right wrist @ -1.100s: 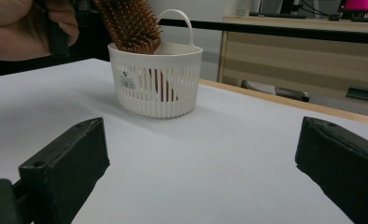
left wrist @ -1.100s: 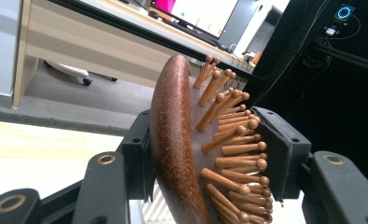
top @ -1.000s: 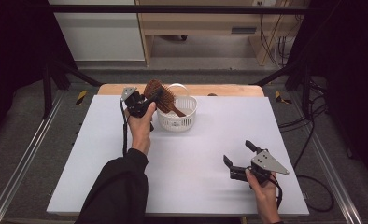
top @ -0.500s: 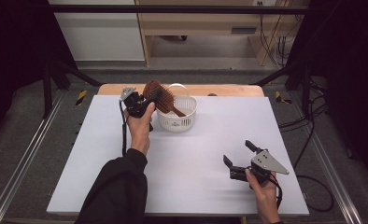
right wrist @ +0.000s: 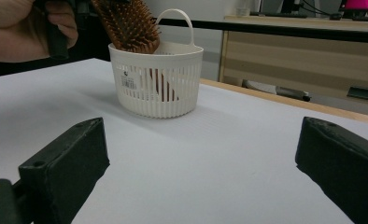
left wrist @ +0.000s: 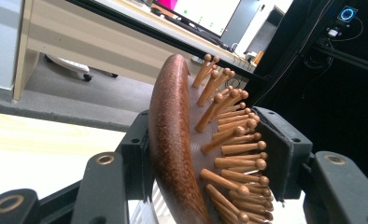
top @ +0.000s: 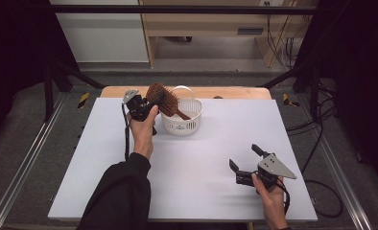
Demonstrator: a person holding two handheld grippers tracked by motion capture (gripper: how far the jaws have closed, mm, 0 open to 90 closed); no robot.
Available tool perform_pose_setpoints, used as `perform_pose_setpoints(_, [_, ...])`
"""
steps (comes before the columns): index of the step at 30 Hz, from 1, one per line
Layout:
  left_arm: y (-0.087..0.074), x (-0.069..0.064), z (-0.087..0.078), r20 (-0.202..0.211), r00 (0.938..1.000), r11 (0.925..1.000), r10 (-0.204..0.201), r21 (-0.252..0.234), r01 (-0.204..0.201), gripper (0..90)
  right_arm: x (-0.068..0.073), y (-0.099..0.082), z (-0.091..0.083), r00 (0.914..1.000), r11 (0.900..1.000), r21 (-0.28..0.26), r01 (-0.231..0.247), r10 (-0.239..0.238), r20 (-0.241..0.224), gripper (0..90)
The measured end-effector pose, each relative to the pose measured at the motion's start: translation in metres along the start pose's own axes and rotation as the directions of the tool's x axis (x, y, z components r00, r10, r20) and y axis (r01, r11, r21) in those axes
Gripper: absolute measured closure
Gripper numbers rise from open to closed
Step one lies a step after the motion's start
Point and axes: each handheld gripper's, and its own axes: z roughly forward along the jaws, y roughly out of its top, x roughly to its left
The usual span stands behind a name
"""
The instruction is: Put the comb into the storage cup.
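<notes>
Landmark: the white plastic basket [top: 181, 119], a slotted round tub with a hoop handle, standing upright on the white desk [top: 105, 158] toward its far edge. A label is stuck on the wall of the basket that faces the right gripper view.

Left gripper [top: 146, 106]: held in the person's left hand [top: 144, 132] just to the left of the basket, raised off the desk. Its fingers [left wrist: 275, 149] are clenched on the head of a brown wooden paddle hairbrush [top: 162, 98]. In the left gripper view one finger presses the smooth rounded back of the brush head, the other bears against the tips of the wooden bristle pins. The brush head stands above the basket's left rim; the handle slants down into the basket, where it shows through the slots in the right gripper view. Whether the handle touches the basket floor cannot be told.

Right gripper [top: 244, 160]: held in the person's right hand [top: 272, 201], well apart from the basket on the near right side of it, low over the desk and pointing toward the basket. Its fingers [right wrist: 65, 163] are released, spread wide with nothing between them; the bare desk surface shows in the gap. A grey three-cornered plate sits on top of this gripper and a black cable trails off to the right.

A dark sleeve [top: 117, 196] covers the left forearm.
</notes>
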Motion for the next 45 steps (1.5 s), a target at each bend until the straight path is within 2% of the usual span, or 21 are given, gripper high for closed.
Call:
perform_pose_setpoints(15, [-0.0019, 0.0065, -0.0017, -0.008, 0.9997, 0.9997, -0.023, 0.003, 0.023, 43.3, 0.0003, -0.0003, 0.0004, 1.0000, 1.0000, 0.002, -0.001, 0.001, -0.001, 2.7])
perform_pose_setpoints(45, [-0.0024, 0.0091, -0.0021, -0.016, 0.9994, 0.9995, -0.031, 0.003, 0.031, 42.8, 0.0011, -0.0010, 0.0013, 1.0000, 1.0000, 0.009, 0.001, -0.001, -0.006, 2.7])
